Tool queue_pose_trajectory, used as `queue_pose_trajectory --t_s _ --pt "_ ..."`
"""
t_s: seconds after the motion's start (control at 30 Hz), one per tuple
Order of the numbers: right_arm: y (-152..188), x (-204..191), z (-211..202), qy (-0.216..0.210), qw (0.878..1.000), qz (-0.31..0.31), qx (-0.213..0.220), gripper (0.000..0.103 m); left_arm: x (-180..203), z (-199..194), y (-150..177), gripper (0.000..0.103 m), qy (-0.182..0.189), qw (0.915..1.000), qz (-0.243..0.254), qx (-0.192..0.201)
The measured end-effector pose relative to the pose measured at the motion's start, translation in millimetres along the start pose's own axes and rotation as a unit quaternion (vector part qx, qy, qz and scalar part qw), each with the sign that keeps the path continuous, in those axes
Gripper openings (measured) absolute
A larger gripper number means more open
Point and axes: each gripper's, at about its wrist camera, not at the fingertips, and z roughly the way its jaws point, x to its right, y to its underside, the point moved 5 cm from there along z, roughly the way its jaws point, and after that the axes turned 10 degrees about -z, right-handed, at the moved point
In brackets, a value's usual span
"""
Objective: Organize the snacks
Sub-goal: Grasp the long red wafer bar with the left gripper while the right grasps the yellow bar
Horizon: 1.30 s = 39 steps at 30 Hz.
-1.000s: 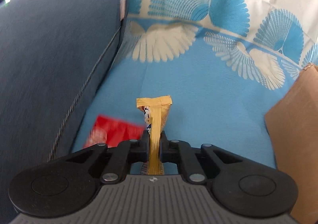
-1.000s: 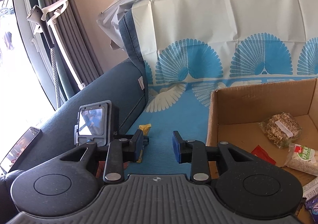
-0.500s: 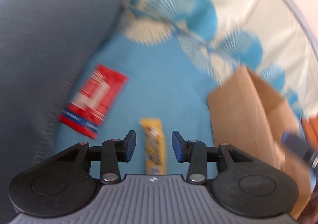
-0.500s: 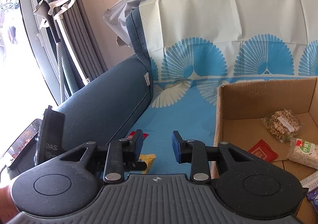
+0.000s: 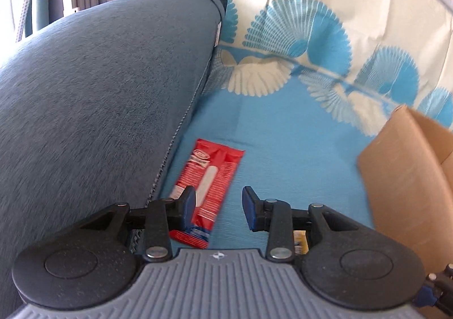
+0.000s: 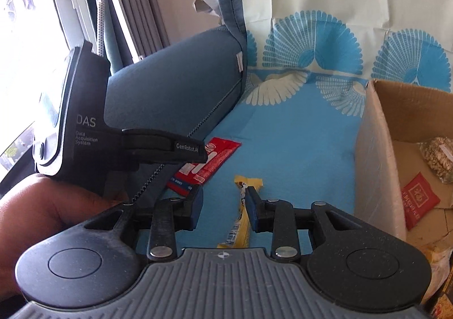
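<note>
My left gripper [image 5: 219, 207] is open above the blue cloth, and its jaws are closing with nothing pressed between them. A red snack packet [image 5: 209, 177] lies flat under its left finger, close to the sofa arm. The yellow snack bar [image 6: 243, 222] lies loose on the cloth. My right gripper [image 6: 223, 205] hangs open over the bar. Its jaws are opening, and the bar sits by the right fingertip without being pinched. In the left wrist view only a corner of the yellow bar [image 5: 300, 239] shows, beneath the right finger's linkage.
An open cardboard box [image 6: 373, 163] stands on the right and holds a granola packet [image 6: 438, 157] and a red sachet [image 6: 419, 200]. The blue sofa arm [image 5: 99, 106] bounds the left. A hand [image 6: 42, 205] holds the left gripper's black housing [image 6: 85, 126] close by.
The left gripper let go of the yellow bar, which now lies on the cloth, and shifted left over the red packet. The right gripper came down and forward over the bar.
</note>
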Motion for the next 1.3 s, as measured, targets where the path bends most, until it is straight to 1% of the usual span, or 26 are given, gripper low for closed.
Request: queue_pose_trajectory --t_s 0.07,0.13,0.27,0.3,0.37,0.43,0.47,0.53,0.6,0.63,0.67,0.7,0.73,0.77,0.8,0.87,0.9,0.97,1.1,1.2,1.3 --pt "3 0 14 0.006 1.0 0.001 -0.019 0.039 -1 9 -1 0.039 -0.008 0.9999 0.004 -0.01" --pt "7 1 27 0.015 0.999 0.004 -0.033 0.041 -2 15 -2 0.037 -0.006 0.9999 0.006 -0.014" --pt "10 4 56 0.025 0.998 0.018 -0.057 0.049 2 27 -2 0.037 -0.017 0.9994 0.02 -0.02" --pt "11 5 63 0.028 0.997 0.019 -0.063 0.051 3 31 -3 0.038 -0.019 0.9993 0.022 -0.021" --pt "13 5 76 0.033 0.996 0.02 -0.075 0.051 5 40 -4 0.042 -0.024 0.9991 0.024 -0.027" --pt "17 5 86 0.036 0.995 0.021 -0.087 0.051 8 50 -2 0.053 -0.031 0.9981 0.032 -0.042" --pt "19 5 90 0.037 0.995 0.02 -0.094 0.051 9 53 -1 0.055 -0.036 0.9976 0.038 -0.046" --pt "22 4 96 0.04 0.993 0.013 -0.107 0.051 12 60 1 0.06 -0.046 0.9965 0.05 -0.048" --pt "23 4 97 0.04 0.993 0.005 -0.109 0.049 14 65 2 0.06 -0.053 0.9958 0.06 -0.045" --pt "23 3 98 0.042 0.993 0.0 -0.108 0.046 15 67 2 0.06 -0.054 0.9956 0.065 -0.042" --pt "24 3 98 0.045 0.993 -0.005 -0.107 0.035 15 68 2 0.06 -0.057 0.9952 0.069 -0.039" --pt "24 3 98 0.046 0.993 -0.009 -0.107 0.022 15 68 2 0.056 -0.056 0.9952 0.071 -0.038" --pt "24 4 97 0.044 0.993 -0.008 -0.106 0.016 14 69 1 0.047 -0.06 0.995 0.072 -0.035" --pt "24 5 96 0.039 0.994 -0.005 -0.104 0.012 14 68 0 0.041 -0.066 0.9945 0.076 -0.032" --pt "24 5 95 0.037 0.994 -0.005 -0.101 0.01 14 67 0 0.03 -0.062 0.9946 0.077 -0.032" --pt "22 5 90 0.037 0.995 -0.014 -0.094 0.01 13 63 0 0.019 -0.056 0.9952 0.074 -0.033" --pt "21 4 88 0.037 0.995 -0.017 -0.09 0.01 12 61 0 0.004 -0.055 0.9953 0.073 -0.032" --pt "19 5 81 0.038 0.996 -0.019 -0.084 0.01 11 56 1 0.003 -0.056 0.9955 0.068 -0.034" --pt "20 7 69 0.037 0.996 -0.014 -0.082 0.01 11 43 3 0.002 -0.043 0.9973 0.052 -0.029" --pt "21 7 57 0.039 0.996 -0.018 -0.081 0.01 4 28 3 0.002 -0.014 0.9992 0.015 -0.033" --pt "22 7 44 0.041 0.996 -0.017 -0.077 0.01 -2 12 4 0.002 0.018 0.9989 -0.017 -0.04"
